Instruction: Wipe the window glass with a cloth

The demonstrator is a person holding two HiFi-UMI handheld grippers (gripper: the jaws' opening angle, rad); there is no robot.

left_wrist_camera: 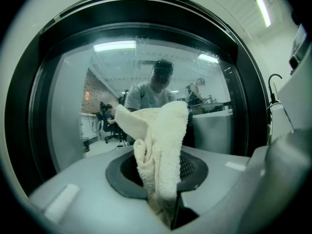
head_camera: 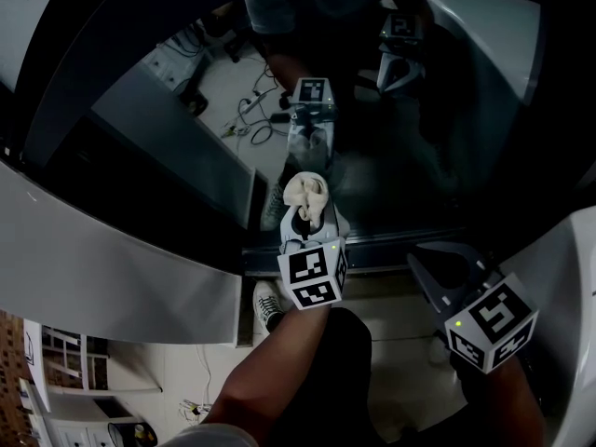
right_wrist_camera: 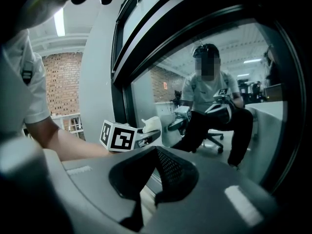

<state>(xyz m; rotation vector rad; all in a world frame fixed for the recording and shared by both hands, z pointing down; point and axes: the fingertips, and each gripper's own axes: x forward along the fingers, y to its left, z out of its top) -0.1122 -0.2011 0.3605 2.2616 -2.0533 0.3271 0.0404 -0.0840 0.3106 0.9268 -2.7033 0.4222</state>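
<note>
The window glass (head_camera: 400,138) is dark and mirrors the room and the person. A cream cloth (head_camera: 307,198) is bunched in my left gripper (head_camera: 304,223), which is shut on it and holds it up close to the pane just above the bottom rail; I cannot tell if it touches. In the left gripper view the cloth (left_wrist_camera: 161,140) stands up between the jaws in front of the glass (left_wrist_camera: 68,121). My right gripper (head_camera: 426,261) hangs lower right, short of the pane, shut and empty. The right gripper view shows its jaws (right_wrist_camera: 155,152) closed, with the cloth (right_wrist_camera: 148,124) and glass (right_wrist_camera: 146,96) beyond.
A black frame (head_camera: 112,73) surrounds the pane, with a grey bottom rail (head_camera: 391,245) below it. A white wall panel (head_camera: 112,277) lies to the left. The person's shoe (head_camera: 267,304) stands on the pale floor under the left gripper.
</note>
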